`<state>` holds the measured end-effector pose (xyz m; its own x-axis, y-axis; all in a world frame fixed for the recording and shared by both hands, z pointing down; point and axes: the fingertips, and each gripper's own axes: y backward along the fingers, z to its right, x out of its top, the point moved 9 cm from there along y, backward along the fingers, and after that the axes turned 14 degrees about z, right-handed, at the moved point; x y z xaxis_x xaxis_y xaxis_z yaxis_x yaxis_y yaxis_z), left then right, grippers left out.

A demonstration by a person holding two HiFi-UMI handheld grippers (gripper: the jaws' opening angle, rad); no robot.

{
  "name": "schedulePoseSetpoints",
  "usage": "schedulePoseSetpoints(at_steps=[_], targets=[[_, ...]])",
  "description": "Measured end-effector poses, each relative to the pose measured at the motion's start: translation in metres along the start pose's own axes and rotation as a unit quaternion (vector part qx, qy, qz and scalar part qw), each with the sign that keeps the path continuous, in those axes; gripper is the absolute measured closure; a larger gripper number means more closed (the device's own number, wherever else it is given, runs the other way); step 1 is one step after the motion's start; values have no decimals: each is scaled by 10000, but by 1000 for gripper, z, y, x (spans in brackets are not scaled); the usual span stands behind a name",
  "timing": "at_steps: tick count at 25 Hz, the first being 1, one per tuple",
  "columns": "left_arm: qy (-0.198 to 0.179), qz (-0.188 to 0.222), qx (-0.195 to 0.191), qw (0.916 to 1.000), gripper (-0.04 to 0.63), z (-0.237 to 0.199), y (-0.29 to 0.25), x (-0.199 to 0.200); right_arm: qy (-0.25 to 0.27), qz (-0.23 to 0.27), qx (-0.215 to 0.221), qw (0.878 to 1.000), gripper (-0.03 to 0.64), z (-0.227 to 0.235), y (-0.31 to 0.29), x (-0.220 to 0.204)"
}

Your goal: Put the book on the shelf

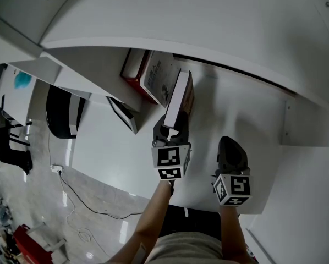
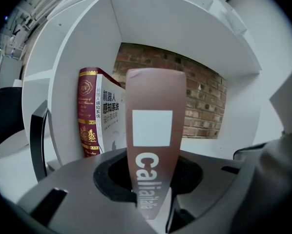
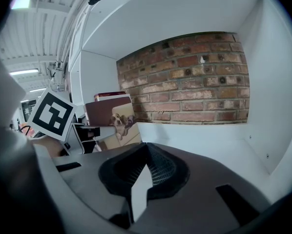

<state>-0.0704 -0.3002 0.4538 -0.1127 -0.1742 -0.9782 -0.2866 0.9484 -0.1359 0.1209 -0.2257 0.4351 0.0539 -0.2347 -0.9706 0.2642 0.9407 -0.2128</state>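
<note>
**Stand the book flush against its neighbours**

The left gripper (image 1: 172,127) grips the brown book (image 2: 155,130) upright by its spine, over the shelf (image 1: 241,106) towards the left wall. It is best kept vertical and eased left before letting go. The red book (image 2: 87,113) and white book (image 2: 111,118) lean there and may crowd it. The right gripper (image 3: 146,150) is closed and empty.

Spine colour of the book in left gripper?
Reddish-brown book spine, white lettering; best in left gripper view.
</note>
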Motion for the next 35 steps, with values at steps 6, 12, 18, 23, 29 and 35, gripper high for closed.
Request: schedulePoseSetpoints(at_steps=[6,12,18,23,29,35], targets=[[32,13,128,9999,449,-1,-10,1,1,-2,-48,10000,600,6,-1,0],[-14,49,200,9998,449,0,-26,4,-26,-14,-80,10000,601,12,-1,-1],[6,35,290,9996,448,-2,-42,7,-37,-40,-92,9999,600,14,-5,-2],[-41,43,301,9995,448,-5,-54,9,-51,-73,-106,9999,600,13,-8,-3],[-90,48,267,9996,449,-5,-62,10,-71,-63,-158,9998,601,17,-12,-3],[-42,116,275,9995,448,-7,-66,9,-70,-48,-182,9998,601,19,-14,-2]])
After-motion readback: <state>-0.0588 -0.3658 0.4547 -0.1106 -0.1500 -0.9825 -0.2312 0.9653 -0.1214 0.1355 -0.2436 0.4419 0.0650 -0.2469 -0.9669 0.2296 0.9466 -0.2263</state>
